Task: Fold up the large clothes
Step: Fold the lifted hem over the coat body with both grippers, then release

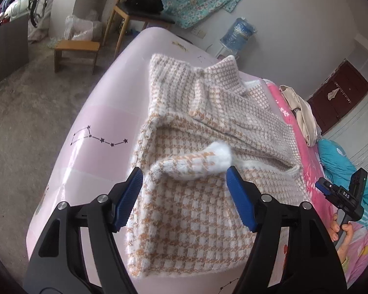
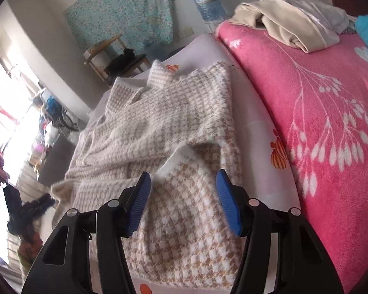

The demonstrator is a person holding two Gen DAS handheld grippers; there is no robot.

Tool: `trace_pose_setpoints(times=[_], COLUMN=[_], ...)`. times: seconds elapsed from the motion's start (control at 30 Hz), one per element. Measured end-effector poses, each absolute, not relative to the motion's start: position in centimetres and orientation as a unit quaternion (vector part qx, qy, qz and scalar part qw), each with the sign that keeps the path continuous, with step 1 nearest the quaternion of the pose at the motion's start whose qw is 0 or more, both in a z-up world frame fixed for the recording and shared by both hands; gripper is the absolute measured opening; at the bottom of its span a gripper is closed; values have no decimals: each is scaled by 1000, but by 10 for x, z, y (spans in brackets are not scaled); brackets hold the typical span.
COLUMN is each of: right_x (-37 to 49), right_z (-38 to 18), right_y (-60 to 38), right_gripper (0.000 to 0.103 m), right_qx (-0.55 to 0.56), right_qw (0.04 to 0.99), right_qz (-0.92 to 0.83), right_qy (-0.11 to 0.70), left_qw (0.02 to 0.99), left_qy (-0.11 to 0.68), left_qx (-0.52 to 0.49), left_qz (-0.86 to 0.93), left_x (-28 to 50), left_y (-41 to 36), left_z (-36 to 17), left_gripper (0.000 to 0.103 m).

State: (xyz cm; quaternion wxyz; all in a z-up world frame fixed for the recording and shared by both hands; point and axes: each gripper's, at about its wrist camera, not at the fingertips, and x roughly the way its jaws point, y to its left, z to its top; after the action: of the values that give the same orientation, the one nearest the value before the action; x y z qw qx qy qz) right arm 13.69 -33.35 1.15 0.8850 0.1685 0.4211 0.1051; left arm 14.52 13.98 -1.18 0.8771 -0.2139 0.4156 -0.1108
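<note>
Sweater (image 1: 203, 127), fuzzy houndstooth knit, lies folded on the bed's (image 1: 91, 112) smooth pink sheet beside a plush pink blanket (image 2: 318, 103). Left gripper (image 1: 185, 178) and right gripper (image 2: 182, 183) jaws open, holding nothing.

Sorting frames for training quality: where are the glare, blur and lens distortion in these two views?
Left wrist view: even, soft light; the sweater is sharp, the bed edge bows from the fisheye, corners vignetted black. Right wrist view: the window at left is blown out, with haze over the clutter near it; the pink blanket curves strongly.
</note>
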Motion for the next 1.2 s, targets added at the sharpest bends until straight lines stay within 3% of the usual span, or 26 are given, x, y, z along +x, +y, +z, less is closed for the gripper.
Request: trace_pose_setpoints(times=[0.13, 0.27, 0.37, 0.4, 0.43, 0.47, 0.5, 0.57, 0.9, 1.1, 1.17, 1.2], right_x=[130, 135, 135, 133, 131, 129, 127, 123, 114, 127, 122, 116], right_z=[10, -10, -28, -32, -36, -38, -38, -36, -41, -42, -37, -32], right_y=[-284, -261, -256, -254, -253, -253, -254, -257, -261, -266, -270, -274], right_gripper=[55, 55, 55, 47, 29, 21, 6, 5, 4, 4, 10, 23], right_qx=[102, 70, 68, 62, 54, 44, 37, 43, 48, 82, 89, 95], right_qw=[876, 863, 851, 851, 851, 852, 855, 855, 851, 852, 853, 856], right_qz=[162, 146, 140, 136, 129, 121, 113, 114, 113, 113, 112, 112], right_qy=[443, 479, 502, 503, 506, 507, 506, 505, 511, 504, 501, 496], left_qw=[890, 881, 868, 869, 872, 873, 876, 880, 880, 892, 891, 893], left_qy=[390, 433, 467, 468, 465, 463, 460, 453, 455, 434, 433, 426], left_qx=[-152, -57, -26, -25, -26, -25, -19, -5, 7, -37, -65, -78], left_qz=[-178, -182, -163, -157, -152, -152, -146, -143, -137, -120, -119, -122], left_x=[131, 130, 129, 128, 125, 123, 121, 115, 101, 113, 111, 106], left_y=[91, 27, 6, 4, 5, 4, 4, 0, 6, 30, 43, 50], left_z=[11, -3, -30, -36, -40, -42, -42, -42, -41, -39, -34, -29], left_gripper=[67, 67, 49, 46, 35, 21, 13, 4, 1, 3, 24, 29])
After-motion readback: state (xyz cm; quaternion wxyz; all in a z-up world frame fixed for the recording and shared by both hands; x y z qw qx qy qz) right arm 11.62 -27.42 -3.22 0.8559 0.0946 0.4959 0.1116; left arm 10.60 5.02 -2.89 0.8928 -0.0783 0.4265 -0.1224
